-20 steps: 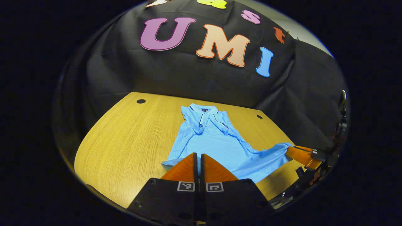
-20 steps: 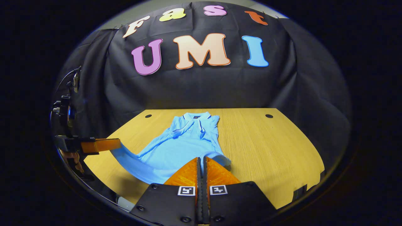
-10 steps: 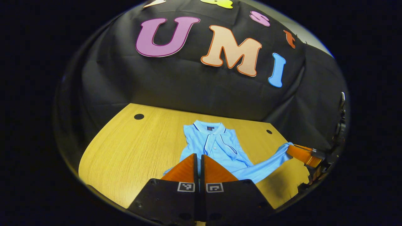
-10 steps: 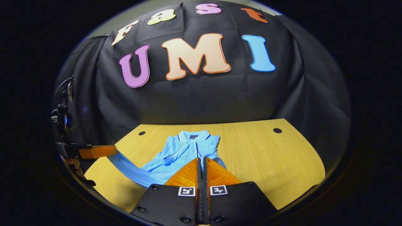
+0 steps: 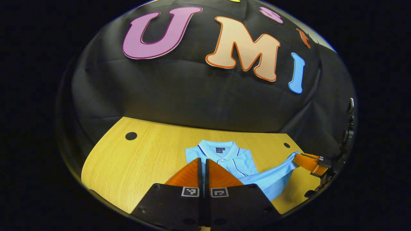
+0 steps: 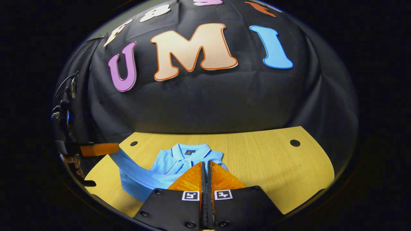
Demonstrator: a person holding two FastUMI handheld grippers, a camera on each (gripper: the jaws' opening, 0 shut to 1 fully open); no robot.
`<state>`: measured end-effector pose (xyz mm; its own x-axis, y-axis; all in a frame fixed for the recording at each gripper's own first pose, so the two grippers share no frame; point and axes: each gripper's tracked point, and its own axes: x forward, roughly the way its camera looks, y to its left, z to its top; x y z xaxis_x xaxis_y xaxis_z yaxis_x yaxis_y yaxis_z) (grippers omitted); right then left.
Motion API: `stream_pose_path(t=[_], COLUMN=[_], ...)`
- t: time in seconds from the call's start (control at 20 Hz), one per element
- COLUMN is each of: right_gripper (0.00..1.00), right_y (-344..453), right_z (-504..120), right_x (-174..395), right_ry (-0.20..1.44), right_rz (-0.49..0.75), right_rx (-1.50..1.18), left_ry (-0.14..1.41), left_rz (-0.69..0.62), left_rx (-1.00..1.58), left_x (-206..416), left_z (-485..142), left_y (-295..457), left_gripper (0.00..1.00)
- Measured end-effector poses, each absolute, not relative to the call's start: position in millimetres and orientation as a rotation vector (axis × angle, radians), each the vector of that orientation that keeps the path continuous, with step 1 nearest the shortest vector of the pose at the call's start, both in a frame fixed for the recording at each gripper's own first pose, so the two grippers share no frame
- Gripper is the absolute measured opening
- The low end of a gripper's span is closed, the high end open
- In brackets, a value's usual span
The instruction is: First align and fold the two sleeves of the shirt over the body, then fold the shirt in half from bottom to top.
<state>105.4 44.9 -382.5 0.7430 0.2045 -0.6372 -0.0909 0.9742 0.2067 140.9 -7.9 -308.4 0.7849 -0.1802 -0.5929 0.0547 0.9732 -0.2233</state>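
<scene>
A light blue polo shirt [image 5: 247, 166] lies on the wooden table [image 5: 144, 160], its collar toward the back wall. In the left gripper view my left gripper [image 5: 203, 159] is shut on the shirt's bottom hem, held just short of the collar. The right gripper [image 5: 298, 157] pinches the other hem corner at the right, and the cloth hangs between them. In the right gripper view my right gripper [image 6: 205, 163] is shut on the hem over the shirt [image 6: 167, 165]. The left gripper [image 6: 116, 148] holds the hem raised at the left. The folded sleeves are hidden under the lifted cloth.
The table [image 6: 273, 166] has small round holes near its back corners [image 5: 131, 136] [image 6: 294, 143]. The black cloth wall stands right behind the table's far edge. Bare wood lies to the left of the shirt in the left gripper view and to its right in the right gripper view.
Both grippers have carried the bottom hem forward toward the collar. The lower half of the shirt now lies doubled over the upper half, and the wall looms closer.
</scene>
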Motion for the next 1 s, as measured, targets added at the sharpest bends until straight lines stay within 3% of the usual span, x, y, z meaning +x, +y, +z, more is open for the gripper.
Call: stream_pose_path(t=[0.3,0.55,0.6,0.65,0.7,0.75,0.8,0.85,0.95,1.0], right_gripper=[0.03,0.02,0.05,0.17,0.23,0.43,0.53,0.75,0.89,0.89], right_y=[32,29,27,24,24,24,22,21,17,16], right_z=[-456,-505,-508,-508,-501,-494,-483,-468,-431,-411], right_x=[152,164,162,162,164,165,166,165,160,155], right_ry=[0.777,0.838,0.849,0.846,0.83,0.812,0.792,0.764,0.699,0.665], right_rz=[0.122,0.082,0.072,0.062,0.068,0.072,0.075,0.075,0.07,0.069], right_rx=[0.156,0.141,0.144,0.142,0.143,0.142,0.14,0.14,0.141,0.136], left_ry=[0.687,0.746,0.75,0.747,0.744,0.742,0.736,0.714,0.641,0.604], left_rz=[-0.082,-0.031,-0.036,-0.031,-0.017,0.011,0.024,0.018,0.017,0.02], left_rx=[-0.178,-0.147,-0.155,-0.162,-0.156,-0.134,-0.118,-0.123,-0.145,-0.146], left_x=[204,216,218,218,217,216,213,212,207,203], left_z=[-360,-403,-405,-403,-401,-400,-392,-381,-343,-322], left_y=[5,7,5,6,7,15,20,19,21,23], left_gripper=[0.0,0.0,0.01,0.0,0.13,0.4,0.68,0.95,0.98,0.96])
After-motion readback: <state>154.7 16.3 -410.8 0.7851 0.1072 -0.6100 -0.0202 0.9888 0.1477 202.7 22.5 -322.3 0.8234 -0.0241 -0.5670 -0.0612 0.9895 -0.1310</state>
